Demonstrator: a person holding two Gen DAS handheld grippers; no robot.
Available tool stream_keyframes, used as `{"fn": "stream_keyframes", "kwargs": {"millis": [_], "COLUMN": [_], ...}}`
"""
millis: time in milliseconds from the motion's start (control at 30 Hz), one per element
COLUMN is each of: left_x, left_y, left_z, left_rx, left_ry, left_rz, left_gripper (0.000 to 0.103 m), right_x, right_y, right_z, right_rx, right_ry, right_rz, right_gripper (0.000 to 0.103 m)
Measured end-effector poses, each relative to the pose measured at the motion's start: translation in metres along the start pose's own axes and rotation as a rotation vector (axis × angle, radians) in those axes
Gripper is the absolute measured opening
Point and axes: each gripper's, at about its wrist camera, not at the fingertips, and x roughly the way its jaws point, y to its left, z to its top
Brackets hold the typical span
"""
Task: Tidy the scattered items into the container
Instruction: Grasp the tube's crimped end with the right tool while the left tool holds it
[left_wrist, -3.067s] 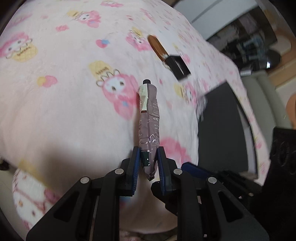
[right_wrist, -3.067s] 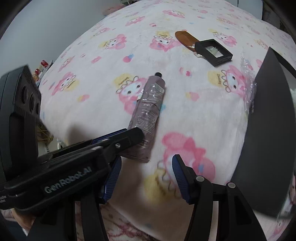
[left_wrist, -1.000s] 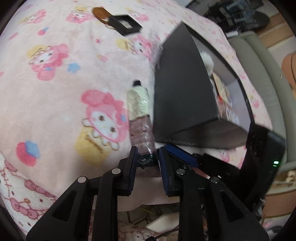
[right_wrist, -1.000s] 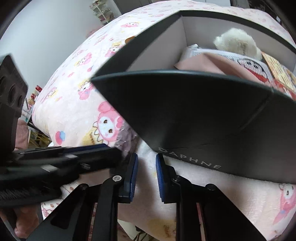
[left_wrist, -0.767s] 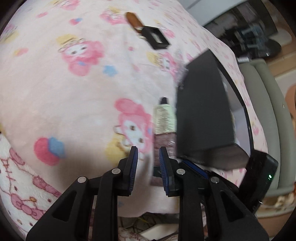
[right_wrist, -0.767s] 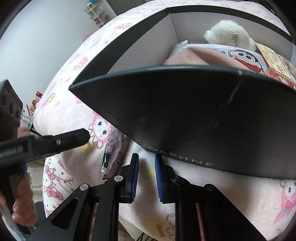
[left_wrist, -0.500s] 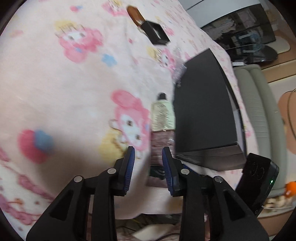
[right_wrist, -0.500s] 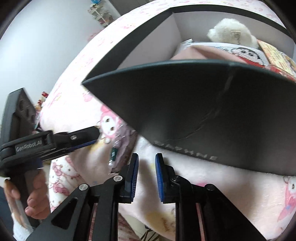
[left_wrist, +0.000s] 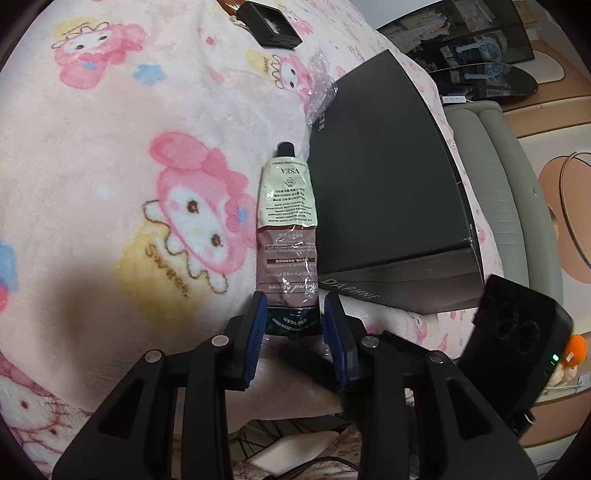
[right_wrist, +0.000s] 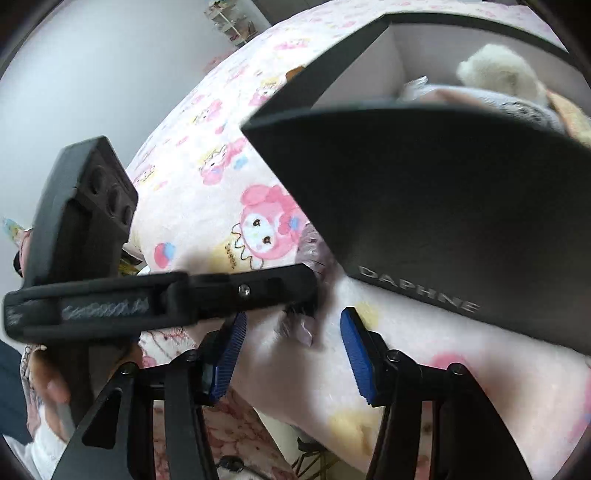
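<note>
The hand cream tube (left_wrist: 288, 236) lies flat on the bed's pink cartoon-print blanket (left_wrist: 110, 155), cap pointing far, right beside the left wall of the black DAPHNE box (left_wrist: 384, 192). Its crimped near end sits between the pads of the left tool (left_wrist: 295, 325), whose jaws have just been opening and stand apart around it. The right tool (right_wrist: 291, 350), jaws also just opened and empty, hovers before the box's near wall. A small black case (left_wrist: 271, 24) lies far off.
</note>
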Motion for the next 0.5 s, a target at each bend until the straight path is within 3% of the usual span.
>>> {"fn": "stream_keyframes", "kwargs": {"millis": [33,267,433,500], "left_x": [-0.002,-0.001,-0.013,-0.013], "left_y": [0.001,-0.003,-0.015,-0.015], "left_z": [0.000,0.003,0.003,0.005], "left_rx": [0.000,0.017,0.058,0.064], "left_ry": [-0.006,0.025,-0.015,-0.015], "left_rz": [0.015,-0.013,0.072,0.065], "left_gripper": [0.032,0.042,0.042,0.042], "right_x": [0.003,-0.012,-0.031,-0.034], "right_y": [0.000,-0.006,-0.027,-0.035], "right_z": [0.001,-0.001,-0.013,-0.016], "right_rx": [0.008,0.029,0.090,0.108], "right_ry": [0.001,-0.022,-0.031,-0.033], "right_rz": [0.000,0.029,0.118,0.138], "right_gripper": [0.020,0.016,0.011,0.011]}}
